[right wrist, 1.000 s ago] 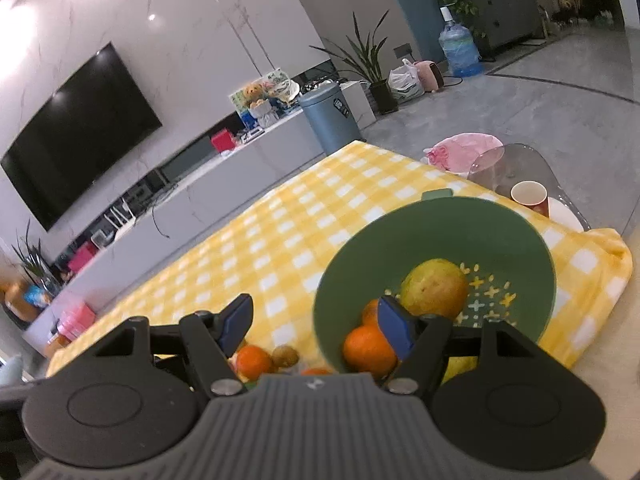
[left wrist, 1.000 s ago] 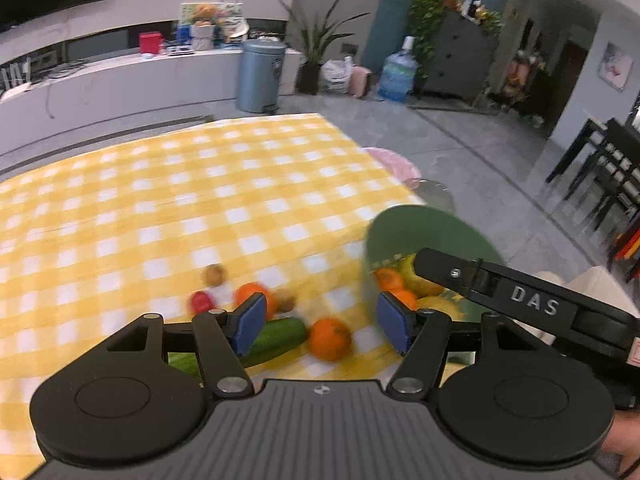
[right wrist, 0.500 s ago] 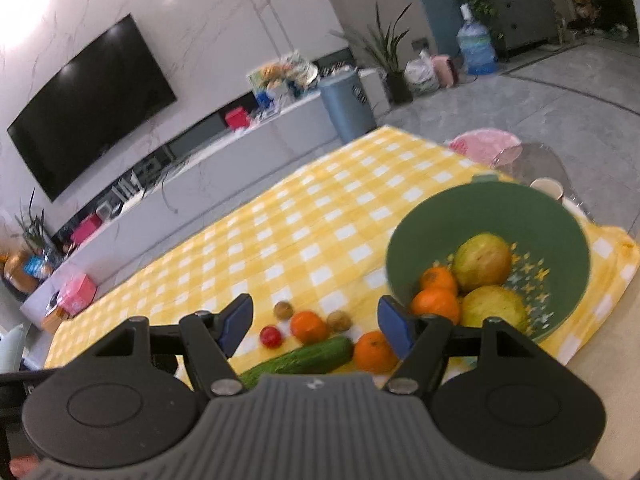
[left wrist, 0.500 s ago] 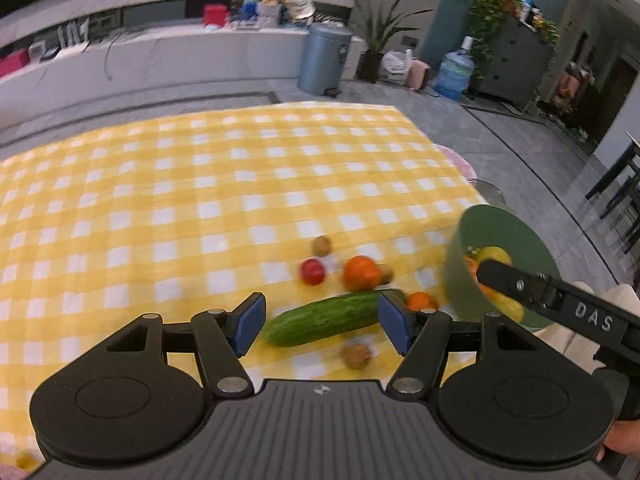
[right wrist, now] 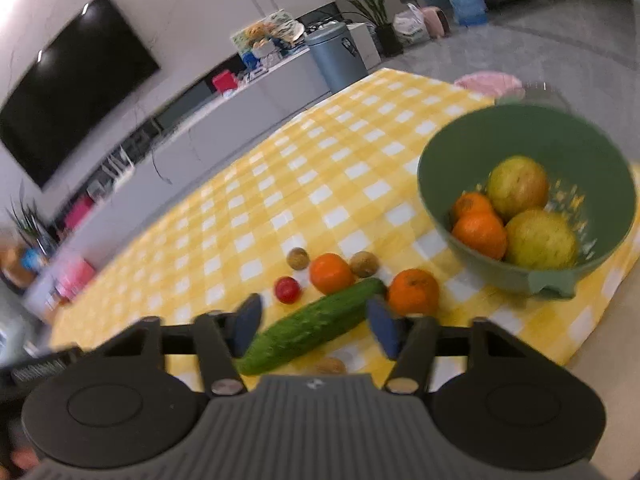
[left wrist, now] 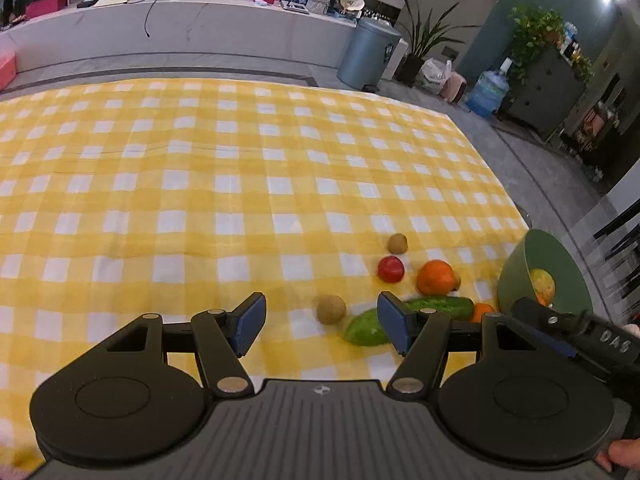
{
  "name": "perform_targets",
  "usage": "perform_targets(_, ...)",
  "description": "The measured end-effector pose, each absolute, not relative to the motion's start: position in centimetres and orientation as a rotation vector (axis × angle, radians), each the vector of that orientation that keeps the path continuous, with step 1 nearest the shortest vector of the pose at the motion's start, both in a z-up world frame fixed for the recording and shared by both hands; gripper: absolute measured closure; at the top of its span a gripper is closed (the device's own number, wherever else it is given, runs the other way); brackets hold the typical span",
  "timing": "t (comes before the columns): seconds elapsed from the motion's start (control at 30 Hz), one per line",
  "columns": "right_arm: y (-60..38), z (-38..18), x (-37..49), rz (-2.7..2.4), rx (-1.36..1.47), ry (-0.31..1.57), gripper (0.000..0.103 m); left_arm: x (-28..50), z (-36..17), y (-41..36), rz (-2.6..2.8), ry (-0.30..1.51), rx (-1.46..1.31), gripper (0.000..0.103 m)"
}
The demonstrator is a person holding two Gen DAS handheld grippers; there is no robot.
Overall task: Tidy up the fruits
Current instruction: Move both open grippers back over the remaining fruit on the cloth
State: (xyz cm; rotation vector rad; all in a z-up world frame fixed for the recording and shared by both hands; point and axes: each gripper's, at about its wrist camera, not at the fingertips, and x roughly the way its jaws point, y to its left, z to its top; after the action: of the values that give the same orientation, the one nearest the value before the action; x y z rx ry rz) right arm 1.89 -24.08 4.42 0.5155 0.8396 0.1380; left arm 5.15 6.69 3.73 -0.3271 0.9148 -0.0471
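Loose produce lies in a cluster on the counter ahead of me. From my right wrist view: a cucumber (right wrist: 312,326) runs diagonally from 7 o'clock to 1 o'clock, its lower half between the blue pads of my right tongs (right wrist: 314,326). Those jaws are closing; the pads do not appear to press on the cucumber, though the frame is blurred. An orange (right wrist: 413,291) sits just beside the cucumber's tip at 3 o'clock, a second orange (right wrist: 331,273) at 12 o'clock of it, a small red fruit (right wrist: 287,289) at 10 o'clock, and two brown kiwis (right wrist: 298,258) (right wrist: 364,264) flank the second orange. A third brown fruit (right wrist: 328,366) lies partly hidden behind the tongs body.

My left tongs (left wrist: 322,326) stand released over bare cloth, nothing between the pads; the brown fruit lies just ahead at 1 o'clock.

The counter (left wrist: 200,184) carries a yellow-and-white checked cloth. Beyond it: a long white shelf unit, a wall television (right wrist: 76,84), a grey bin (left wrist: 368,54), potted plants, a water bottle (left wrist: 486,88).

The green bowl (right wrist: 472,152) stands at 2 o'clock near the counter's edge, holding two oranges and two large yellow-green fruits, touching one another.
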Motion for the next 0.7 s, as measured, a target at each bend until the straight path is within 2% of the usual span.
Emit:
perform_targets(0.07, -24.3, 4.1, 2.0, 0.101, 0.528, 0.808, 0.06, 5.5, 2.8, 7.5, -0.049, 0.919, -0.353, 0.028)
perform_targets(0.23, -24.1, 2.2, 3.4, 0.105, 0.572, 0.807, 0.061, 6.5, 1.0, 8.3, -0.084, 0.938, -0.423, 0.028)
perform_targets(0.5, -22.3, -0.2, 4.6, -0.116, 0.391, 0.831, 0.061, 6.9, -1.0, 7.1, -0.083, 1.005, -0.382, 0.028)
perform_targets(0.63, -23.6, -1.8, 3.5, -0.232, 0.526, 0.79, 0.061, 6.8, -1.3, 6.4, -0.096, 1.014, -0.374, 0.028)
perform_targets(0.7, -24.2, -2.6, 3.4, -0.251, 0.578, 0.77, 0.064, 6.6, -1.4, 6.3, -0.091, 1.017, -0.378, 0.028)
